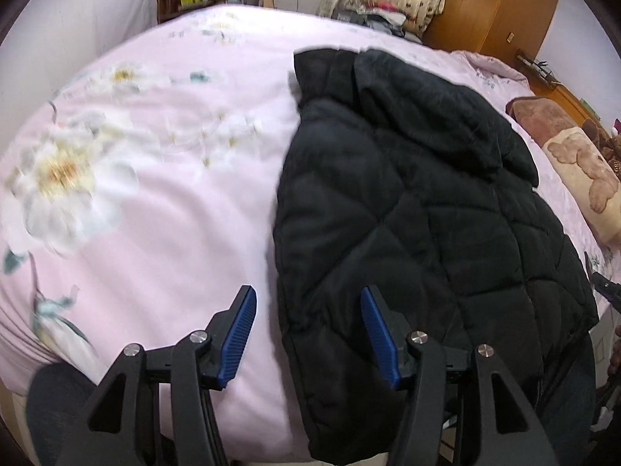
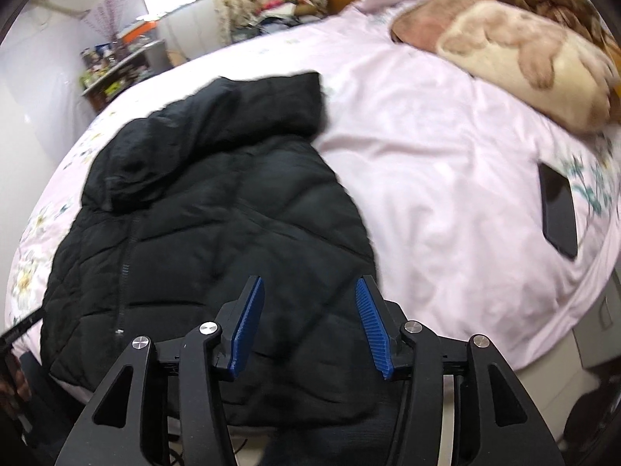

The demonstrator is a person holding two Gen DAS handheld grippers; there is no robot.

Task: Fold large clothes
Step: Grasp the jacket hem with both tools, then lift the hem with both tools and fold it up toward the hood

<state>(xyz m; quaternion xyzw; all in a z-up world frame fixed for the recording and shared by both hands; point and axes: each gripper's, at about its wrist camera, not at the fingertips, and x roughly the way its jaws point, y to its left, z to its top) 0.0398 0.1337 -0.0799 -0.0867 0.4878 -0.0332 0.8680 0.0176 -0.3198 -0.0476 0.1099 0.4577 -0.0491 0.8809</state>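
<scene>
Black quilted fabric was seen across the middle of the pink floral bedspread (image 1: 163, 209): a padded winter jacket (image 1: 419, 202) was laid flat, zipped front up, with its collar end toward the far side of the bed and its hem hanging over the near edge; both sleeves appeared to be folded in, though this could not be told for certain. The left gripper (image 1: 308, 303) was held above the jacket's left border, its blue-padded jaws spread wide and nothing gripped; the right gripper (image 2: 310, 295) was held over the lower right part of the jacket, likewise spread wide and empty. A dark phone (image 2: 559, 209) was seen lying on the bedspread well to the right; a bear-print pillow (image 2: 531, 58) was placed near the headboard.
</scene>
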